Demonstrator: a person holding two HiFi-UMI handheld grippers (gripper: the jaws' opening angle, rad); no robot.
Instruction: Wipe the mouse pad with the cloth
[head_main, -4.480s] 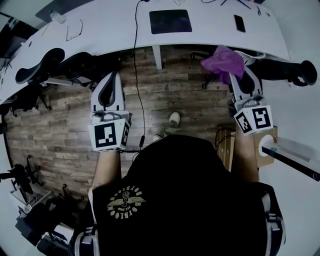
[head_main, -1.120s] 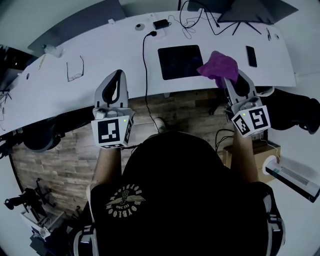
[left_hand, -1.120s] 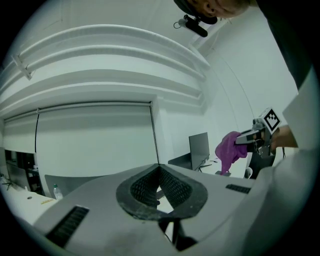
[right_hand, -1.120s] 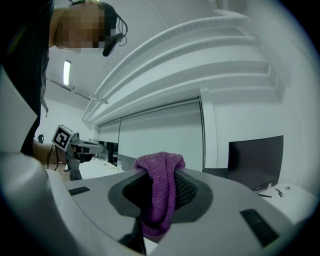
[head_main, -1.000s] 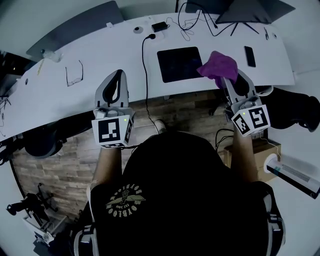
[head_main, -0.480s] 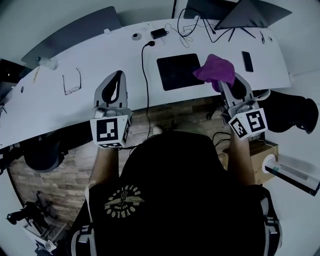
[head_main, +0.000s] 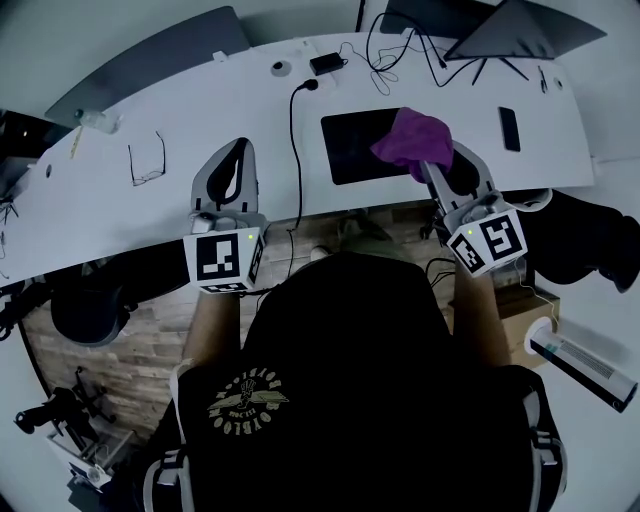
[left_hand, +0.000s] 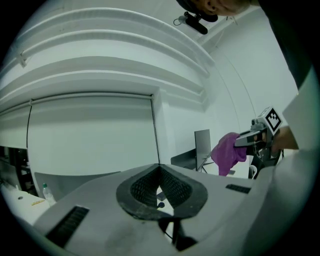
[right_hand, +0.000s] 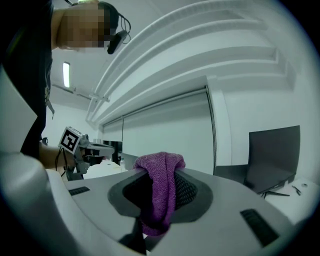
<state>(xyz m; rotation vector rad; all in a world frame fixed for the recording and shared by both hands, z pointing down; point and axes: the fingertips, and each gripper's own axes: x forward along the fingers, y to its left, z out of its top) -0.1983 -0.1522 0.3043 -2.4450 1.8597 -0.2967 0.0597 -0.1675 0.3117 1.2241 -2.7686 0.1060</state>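
The right gripper (head_main: 432, 168) clamped the purple cloth (head_main: 410, 140) between its jaws. Just ahead lay the mouse pad (head_main: 350, 150), its long axis running leftward. The left gripper (head_main: 236, 152), jaws together and empty, stood farther from the pad.

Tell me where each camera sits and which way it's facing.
Head view: on the person's head, looking steeply down at the desk and mouse pad; torso, left claw, right claw show.
Left gripper view: on the left claw, looking along its shut, empty jaws.
Right gripper view: on the right claw, looking along jaws shut on the cloth.
Shared: each gripper view catches the other claw.
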